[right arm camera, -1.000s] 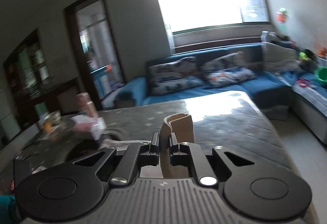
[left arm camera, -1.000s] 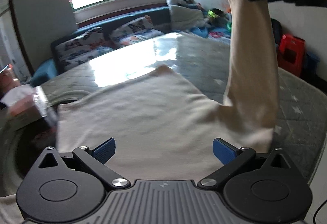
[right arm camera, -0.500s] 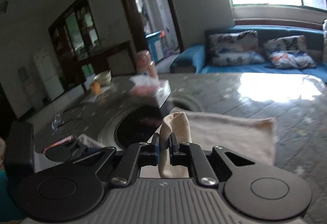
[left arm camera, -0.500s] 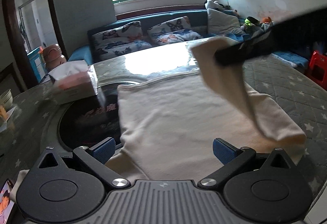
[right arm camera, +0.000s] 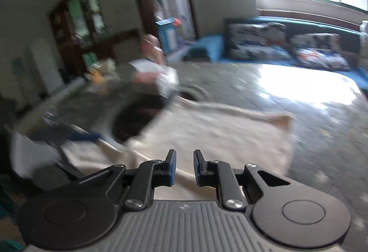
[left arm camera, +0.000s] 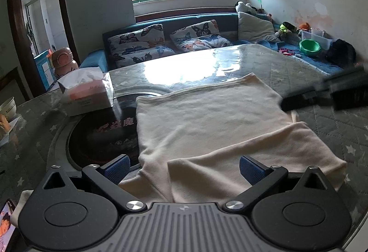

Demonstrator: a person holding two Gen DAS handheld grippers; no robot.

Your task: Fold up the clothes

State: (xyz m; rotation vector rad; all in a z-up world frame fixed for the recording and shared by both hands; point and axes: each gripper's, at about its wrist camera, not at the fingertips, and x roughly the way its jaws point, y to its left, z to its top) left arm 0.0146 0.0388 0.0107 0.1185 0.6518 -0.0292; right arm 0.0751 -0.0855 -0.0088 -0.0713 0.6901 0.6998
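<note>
Right wrist view smeared by motion: tissue box (right arm camera: 156,78) and far shelves unreadable. Near hem of cream garment (left arm camera: 207,127) hidden behind left tongs (left arm camera: 184,168). Phone (left arm camera: 5,226) cut off at left edge.

Living room: sofa (left arm camera: 174,29), cushions (left arm camera: 138,45)

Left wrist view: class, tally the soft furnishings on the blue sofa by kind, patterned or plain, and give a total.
Butterfly-print cushions: 2
Plain pale pillow: 1
Total: 3
</note>
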